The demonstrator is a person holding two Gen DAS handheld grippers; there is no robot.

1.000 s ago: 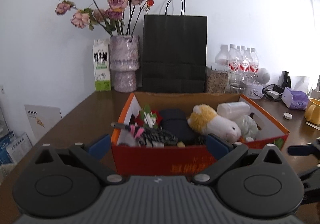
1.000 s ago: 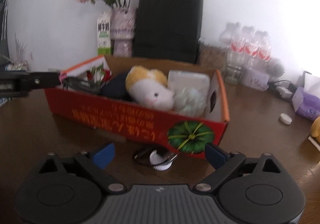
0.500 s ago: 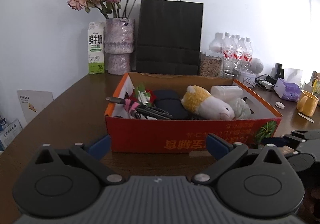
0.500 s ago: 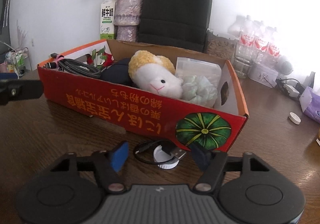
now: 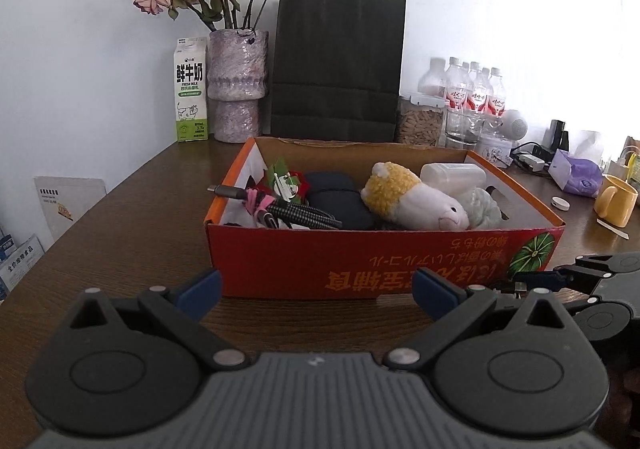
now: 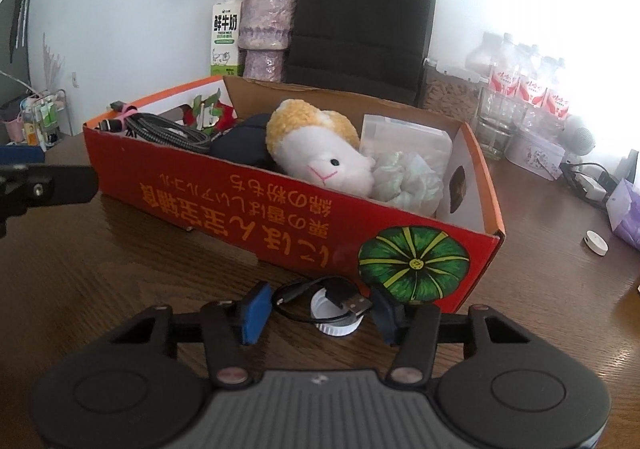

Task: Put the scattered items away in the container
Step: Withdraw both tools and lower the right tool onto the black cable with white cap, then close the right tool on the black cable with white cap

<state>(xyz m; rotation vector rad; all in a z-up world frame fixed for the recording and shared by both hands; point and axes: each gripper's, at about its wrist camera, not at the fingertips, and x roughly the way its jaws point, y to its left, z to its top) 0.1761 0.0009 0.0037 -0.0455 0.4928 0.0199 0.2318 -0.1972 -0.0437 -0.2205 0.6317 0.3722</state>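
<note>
An orange-red cardboard box [image 5: 384, 245] [image 6: 240, 189] on the brown table holds a yellow-white plush toy [image 5: 416, 201] [image 6: 320, 153], braided cables, a dark pouch and a clear plastic case. In front of its pumpkin-printed corner a black USB cable [image 6: 344, 299] lies coiled over a white bottle cap [image 6: 336, 323]. My right gripper [image 6: 320, 311] straddles both, its jaws closing; the blue pads stand close beside the cable without clearly pressing it. My left gripper [image 5: 318, 289] is wide open before the box's long side, with nothing between its fingers. The right gripper [image 5: 560, 277] shows at the box's corner.
Behind the box stand a black paper bag [image 5: 338, 65], a vase of dried roses [image 5: 236, 85], a milk carton [image 5: 192, 89] and water bottles [image 5: 472, 93]. To the right are a yellow mug [image 5: 616, 201], a purple tissue pack [image 6: 628, 209] and a small white lid [image 6: 596, 241].
The right gripper's jaws have drawn in from wide apart to close on either side of the cable and cap. The box now sits a little farther off in the left wrist view.
</note>
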